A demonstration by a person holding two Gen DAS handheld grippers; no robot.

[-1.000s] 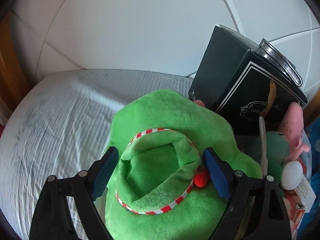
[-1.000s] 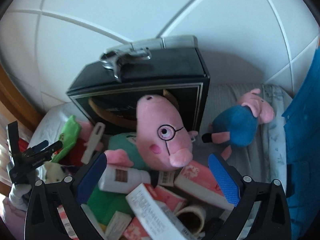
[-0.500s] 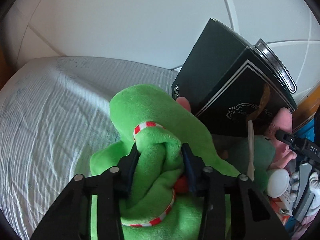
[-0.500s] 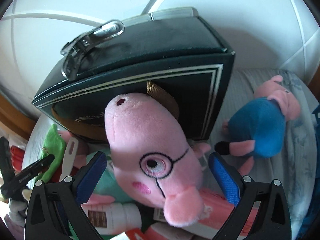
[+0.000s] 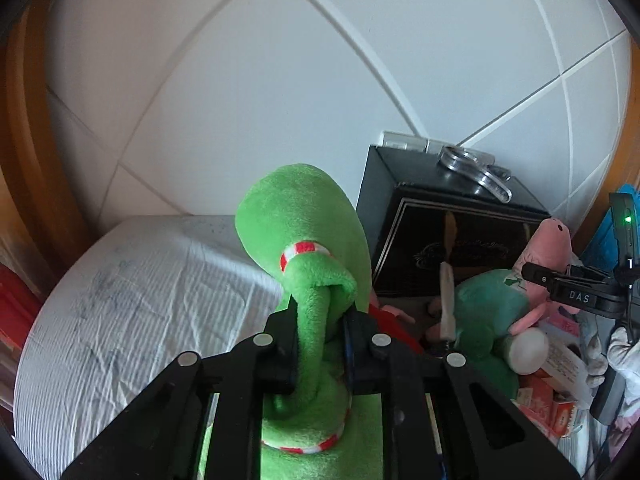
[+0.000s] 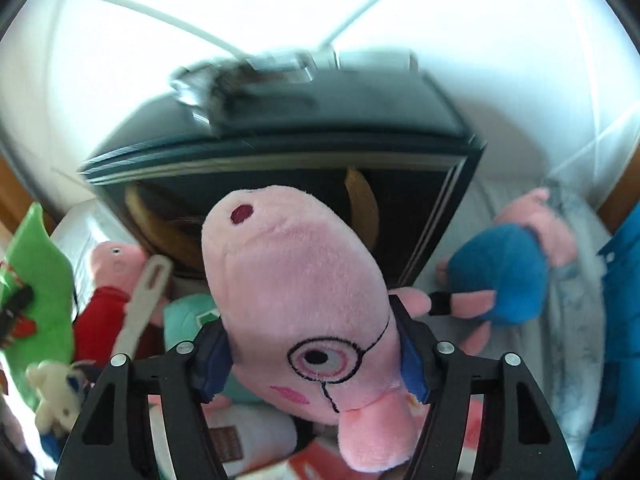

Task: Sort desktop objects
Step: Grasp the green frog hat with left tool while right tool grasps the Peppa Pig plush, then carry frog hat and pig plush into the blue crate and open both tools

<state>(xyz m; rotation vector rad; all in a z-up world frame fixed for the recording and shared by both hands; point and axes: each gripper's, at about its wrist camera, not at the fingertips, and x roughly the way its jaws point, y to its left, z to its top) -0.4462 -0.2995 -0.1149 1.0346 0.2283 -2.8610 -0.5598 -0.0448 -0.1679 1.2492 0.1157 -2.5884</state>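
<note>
Left gripper (image 5: 320, 344): clamped tight on a fold of the green plush (image 5: 304, 216), its jaws pinching the soft fabric just below the red-and-white striped band, so the toy hangs from that fold above the pale striped cloth (image 5: 140, 300).
Right gripper (image 6: 312, 356): its jaws have just been closing, with the head of the pink pig plush (image 6: 300, 292) between them; both blue pads (image 6: 214, 360) now press the cheeks, probably because the head is the bulkiest, firmest part to hold.
Pig's position: it leans against the black box (image 6: 420, 200), on top of the clutter of cartons and a white bottle (image 6: 256, 436).
Other toys: 1 pig in blue (image 6: 500, 276) lies apart on the cloth at the right; 1 pig in red (image 6: 104, 312) sits at the left.
Judgement: 2 soft toys are being taken at once, likely for 1 shared group.
</note>
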